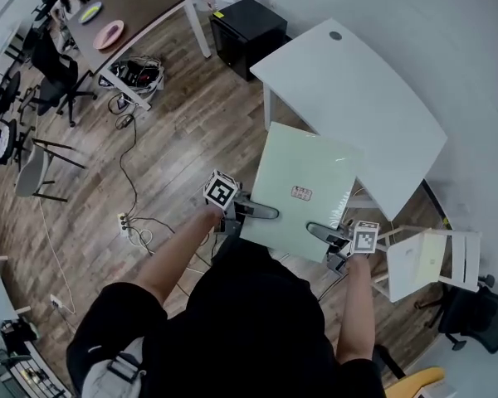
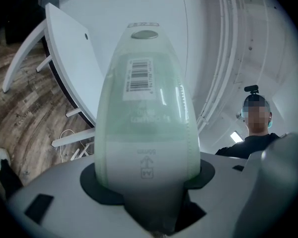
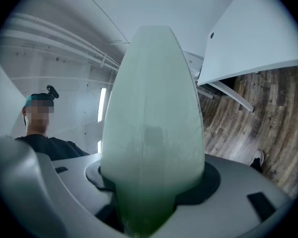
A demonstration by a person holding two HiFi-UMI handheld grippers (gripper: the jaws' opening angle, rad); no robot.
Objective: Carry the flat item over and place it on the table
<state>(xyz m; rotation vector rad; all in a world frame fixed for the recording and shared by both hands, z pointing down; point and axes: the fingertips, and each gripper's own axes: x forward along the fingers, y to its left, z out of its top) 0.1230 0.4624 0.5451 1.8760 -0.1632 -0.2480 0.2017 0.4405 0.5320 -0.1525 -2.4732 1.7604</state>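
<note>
The person stands on the wood floor (image 1: 174, 139) holding a pale green flat pack (image 1: 303, 181) out in front, level and off the ground. The left gripper (image 1: 268, 212) pinches the pack's near left corner, one dark jaw lying across the top face. The right gripper (image 1: 319, 230) pinches the near right corner the same way. Both sets of jaws are clamped on the pack's near edge, and the rest of the sheet reaches away from them. Each gripper view shows the pack running straight out from between the jaws. From the left one a barcode label (image 2: 138, 76) shows on the face turned to the camera.

From above, a small reddish label (image 1: 301, 193) sits on the top face towards the person. The pack's far edge overlaps the near edge of the white table (image 1: 357, 98), just ahead of the person. A white chair (image 1: 432, 259) stands close on the right, beside the right gripper.
</note>
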